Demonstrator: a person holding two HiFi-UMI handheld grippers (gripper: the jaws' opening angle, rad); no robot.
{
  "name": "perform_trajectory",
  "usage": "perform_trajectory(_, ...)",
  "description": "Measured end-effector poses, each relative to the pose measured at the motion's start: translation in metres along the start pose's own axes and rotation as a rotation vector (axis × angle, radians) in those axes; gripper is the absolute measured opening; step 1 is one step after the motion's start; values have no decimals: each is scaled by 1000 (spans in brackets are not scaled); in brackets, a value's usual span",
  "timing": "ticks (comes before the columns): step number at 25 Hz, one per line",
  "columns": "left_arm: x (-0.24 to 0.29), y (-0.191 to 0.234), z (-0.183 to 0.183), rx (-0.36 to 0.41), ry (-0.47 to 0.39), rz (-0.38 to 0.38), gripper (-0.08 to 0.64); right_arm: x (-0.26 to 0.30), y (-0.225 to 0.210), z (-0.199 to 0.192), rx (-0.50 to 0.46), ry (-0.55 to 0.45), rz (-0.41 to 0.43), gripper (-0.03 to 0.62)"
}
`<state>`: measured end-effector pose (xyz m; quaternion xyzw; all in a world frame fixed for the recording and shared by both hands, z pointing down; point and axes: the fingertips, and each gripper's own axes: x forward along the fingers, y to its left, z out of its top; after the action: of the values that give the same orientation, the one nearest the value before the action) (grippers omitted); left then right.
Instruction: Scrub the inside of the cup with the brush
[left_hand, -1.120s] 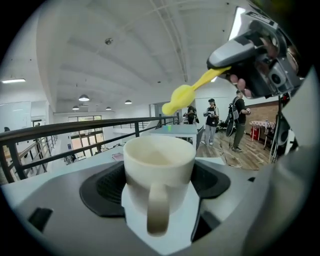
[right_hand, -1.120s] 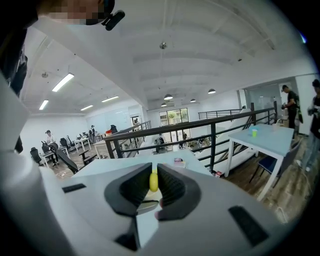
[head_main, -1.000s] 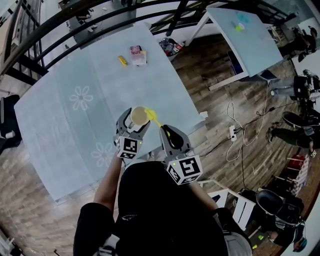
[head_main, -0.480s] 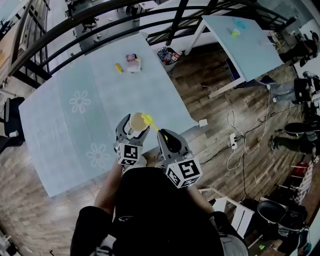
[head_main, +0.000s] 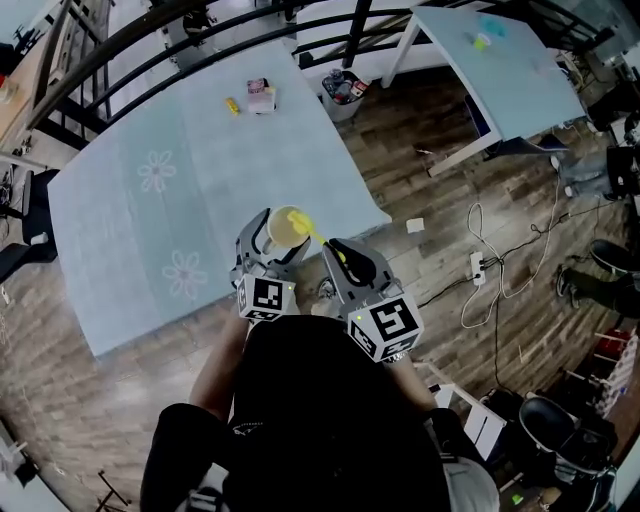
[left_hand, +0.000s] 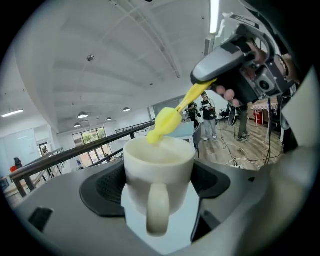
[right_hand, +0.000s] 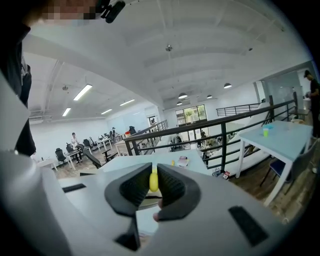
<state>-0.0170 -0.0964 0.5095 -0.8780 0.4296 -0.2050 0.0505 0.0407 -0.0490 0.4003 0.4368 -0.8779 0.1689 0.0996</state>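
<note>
Pale blue tablecloth with white flower prints (head_main: 150, 200) fills the ground out beyond and to the left of both tools, and the action hangs just off its near edge. Leftmost, the left gripper (head_main: 268, 252) is clamped on a cream glazed ceramic cup (left_hand: 159, 165). Its ribbed black pads press the smooth round wall from both sides, the looped handle faces back toward the gripper's camera, and the mouth points up and away.

Moving right, a bright yellow plastic brush (left_hand: 169, 120) slants down into that mouth. Its bulbous soft-looking head sits at the far rim, seemingly touching the inner lip, and a thin stalk runs up and right. That stalk ends in the right gripper (head_main: 342, 258), jaws squeezed tight on the handle, which shows as a yellow sliver between the dark textured pads. Further right lies brown wood-plank floor (head_main: 430, 170) with loose cables.

So where are we? Cup gripped, brush gripped, head at the opening: scrubbing looks just under way. The walls and the bottom appear yet to be worked, though I can't see how clean the inside is.
</note>
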Motion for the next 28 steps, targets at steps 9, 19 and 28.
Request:
perform_trajectory(9,-14,-68,6,144,36,-34,394,-27,-2,-38,-168,167,95,38)
perform_trajectory(19,-29,-83,-1,180,80,11,394,-40,-6,-69,-154,291,140,38)
perform_trajectory(28,-34,-87,-1,188,100,19,394,-44,19,-84,-121,366,260,38)
